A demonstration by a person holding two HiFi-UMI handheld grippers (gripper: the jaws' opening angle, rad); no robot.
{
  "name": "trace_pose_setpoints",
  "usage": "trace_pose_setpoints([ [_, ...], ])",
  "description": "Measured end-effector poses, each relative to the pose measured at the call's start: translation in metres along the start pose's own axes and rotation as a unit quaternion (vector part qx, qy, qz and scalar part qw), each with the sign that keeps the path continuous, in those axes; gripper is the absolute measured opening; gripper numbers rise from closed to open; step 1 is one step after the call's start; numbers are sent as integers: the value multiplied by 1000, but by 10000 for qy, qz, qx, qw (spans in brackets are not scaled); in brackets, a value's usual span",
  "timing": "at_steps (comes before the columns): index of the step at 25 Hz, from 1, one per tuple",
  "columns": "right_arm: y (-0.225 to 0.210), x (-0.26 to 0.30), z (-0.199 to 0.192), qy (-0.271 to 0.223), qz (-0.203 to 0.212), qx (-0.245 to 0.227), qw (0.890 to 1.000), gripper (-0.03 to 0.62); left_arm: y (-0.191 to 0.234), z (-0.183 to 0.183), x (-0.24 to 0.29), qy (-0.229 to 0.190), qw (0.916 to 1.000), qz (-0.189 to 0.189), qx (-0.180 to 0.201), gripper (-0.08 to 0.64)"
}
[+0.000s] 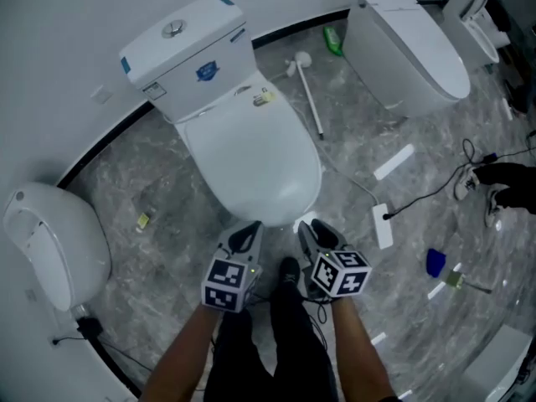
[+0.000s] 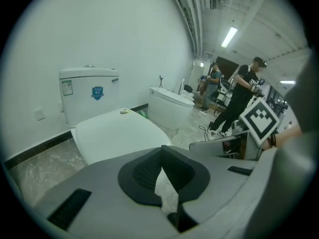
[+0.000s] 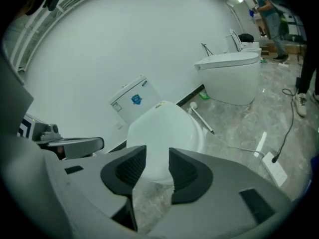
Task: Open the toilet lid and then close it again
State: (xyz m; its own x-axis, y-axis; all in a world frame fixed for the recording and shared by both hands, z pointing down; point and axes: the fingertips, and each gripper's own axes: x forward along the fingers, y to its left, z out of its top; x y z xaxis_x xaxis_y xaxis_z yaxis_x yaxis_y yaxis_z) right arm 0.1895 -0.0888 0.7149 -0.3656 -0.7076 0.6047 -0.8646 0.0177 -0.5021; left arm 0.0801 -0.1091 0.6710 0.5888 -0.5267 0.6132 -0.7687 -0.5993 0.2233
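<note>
A white toilet stands on the grey marbled floor (image 1: 151,182), backed against the floor's edge along the wall. Its toilet lid (image 1: 251,153) is down, flat over the bowl, with the tank (image 1: 188,53) behind it. The lid looks like smooth, glossy hard plastic: stiff, probably fairly light, likely slippery, hinged at the tank end and apt to bang down if let go. The best hold is probably the front rim, the end nearest the person. Both tongs point at that rim from just in front of it and appear not to touch it. The left tongs (image 1: 249,227) are pressed together and empty. The right tongs (image 1: 308,224) stand partly apart with nothing between them.
</note>
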Motion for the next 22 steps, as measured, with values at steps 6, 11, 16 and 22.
trace_pose_setpoints([
  [6,-30,57,-40,82,-215,795,9966,231,15,-24,19,123,9999,-33,-52,6],
  [11,-41,82,-54,36,-444,1443,9885,284,23,-46,21,297,9995,-43,-131,6],
  [16,-45,91,-59,53,-559,1763,9827,293,25,-60,20,394,9990,-53,-204,6],
  [22,-47,92,-61,183,-568,1841,9811,295,27,-69,20,429,9988,-52,-213,6],
])
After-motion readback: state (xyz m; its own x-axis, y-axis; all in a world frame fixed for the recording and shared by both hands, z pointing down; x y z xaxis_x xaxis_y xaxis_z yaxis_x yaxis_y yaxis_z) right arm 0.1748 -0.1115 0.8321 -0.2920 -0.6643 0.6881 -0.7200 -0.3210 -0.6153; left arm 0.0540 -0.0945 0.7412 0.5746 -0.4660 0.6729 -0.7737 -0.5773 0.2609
